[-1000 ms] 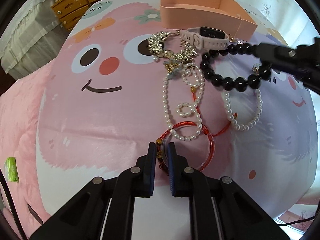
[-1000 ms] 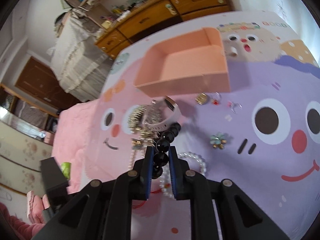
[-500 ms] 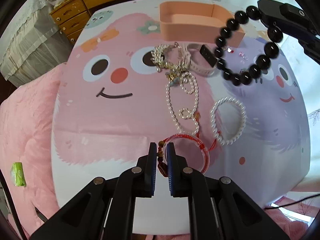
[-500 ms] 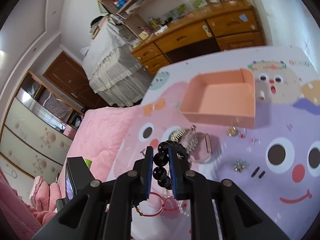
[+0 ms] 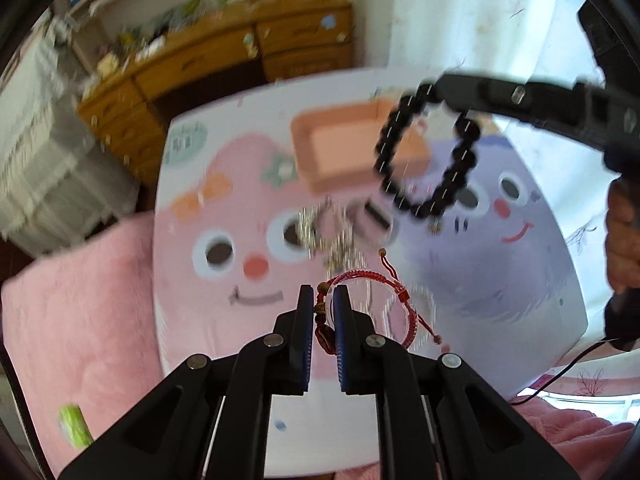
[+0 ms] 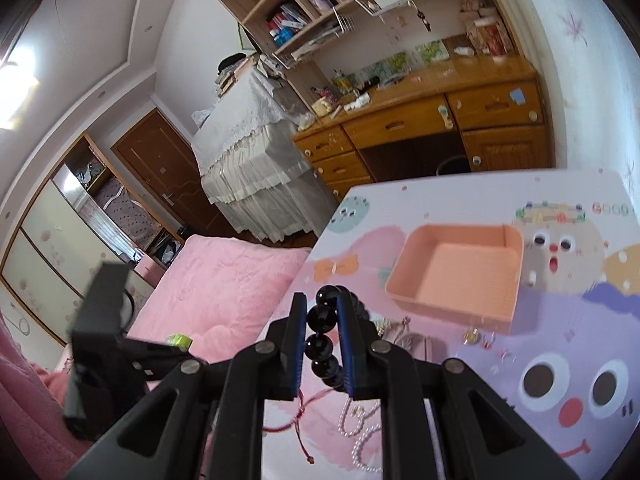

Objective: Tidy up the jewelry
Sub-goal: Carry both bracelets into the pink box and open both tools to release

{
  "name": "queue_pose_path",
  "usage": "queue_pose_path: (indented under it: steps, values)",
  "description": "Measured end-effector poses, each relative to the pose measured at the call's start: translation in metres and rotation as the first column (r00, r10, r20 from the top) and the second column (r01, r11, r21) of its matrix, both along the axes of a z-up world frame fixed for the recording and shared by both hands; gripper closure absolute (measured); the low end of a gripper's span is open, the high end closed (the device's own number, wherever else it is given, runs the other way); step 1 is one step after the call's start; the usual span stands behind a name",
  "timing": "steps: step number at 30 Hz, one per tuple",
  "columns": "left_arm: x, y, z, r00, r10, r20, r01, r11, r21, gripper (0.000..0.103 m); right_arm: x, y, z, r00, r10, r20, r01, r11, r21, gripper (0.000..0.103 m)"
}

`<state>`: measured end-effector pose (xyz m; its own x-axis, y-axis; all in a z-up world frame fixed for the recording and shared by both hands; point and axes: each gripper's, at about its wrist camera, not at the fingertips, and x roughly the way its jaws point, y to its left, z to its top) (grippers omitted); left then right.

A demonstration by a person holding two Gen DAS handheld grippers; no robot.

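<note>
My left gripper [image 5: 322,300] is shut on the beaded part of a red cord bracelet [image 5: 376,280], which hangs above the cartoon-printed table [image 5: 500,280]. My right gripper [image 6: 322,308] is shut on a black bead bracelet [image 6: 320,318]. In the left wrist view that black bead bracelet [image 5: 424,160] dangles from the right gripper [image 5: 436,92], in front of the pink tray [image 5: 352,144]. The pink tray [image 6: 456,272] is empty. On the table below lie a pale watch [image 5: 370,220], a gold hair comb [image 5: 316,232] and pearl strands [image 6: 360,428].
Small rings and a gold charm [image 6: 472,336] lie near the tray's front wall. A wooden desk with drawers [image 6: 420,128] stands beyond the table. A pink blanket [image 6: 216,280] lies to the left, with a green packet [image 5: 74,426] on it. A person's hand [image 5: 624,240] holds the right tool.
Both grippers have risen. The red cord bracelet has come up off the table in the left jaws. The black bead bracelet hangs higher, and both views now tilt up toward the desk.
</note>
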<state>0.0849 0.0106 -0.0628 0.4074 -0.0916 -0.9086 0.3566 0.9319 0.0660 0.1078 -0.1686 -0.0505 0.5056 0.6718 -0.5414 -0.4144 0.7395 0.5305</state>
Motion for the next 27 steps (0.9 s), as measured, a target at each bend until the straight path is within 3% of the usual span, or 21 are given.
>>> queue_pose_path:
  steps: [6,12,17,24,27]
  values:
    - [0.034,-0.014,0.039,0.99,-0.056,0.13,0.057,0.998,-0.002,0.095,0.011,-0.008,0.023,0.997,-0.034,0.066,0.035,0.999,-0.009,0.088]
    - [0.081,-0.021,0.044,0.971,0.002,0.238,0.016,0.997,-0.071,0.095,0.037,-0.026,0.025,0.99,-0.097,0.107,0.103,0.994,-0.046,0.088]
    - [0.119,-0.027,0.01,0.962,0.073,0.263,-0.029,0.985,-0.169,0.095,0.06,-0.03,-0.001,0.987,-0.119,0.104,0.13,0.985,-0.109,0.088]
    - [0.162,-0.038,-0.057,0.973,0.112,0.202,-0.048,0.953,-0.301,0.095,0.091,-0.03,-0.047,0.985,-0.154,0.079,0.166,0.971,-0.172,0.088]
    - [0.171,-0.05,-0.073,0.98,0.078,0.181,-0.03,0.966,-0.257,0.094,0.098,-0.03,-0.059,0.984,-0.17,0.055,0.177,0.968,-0.176,0.087]
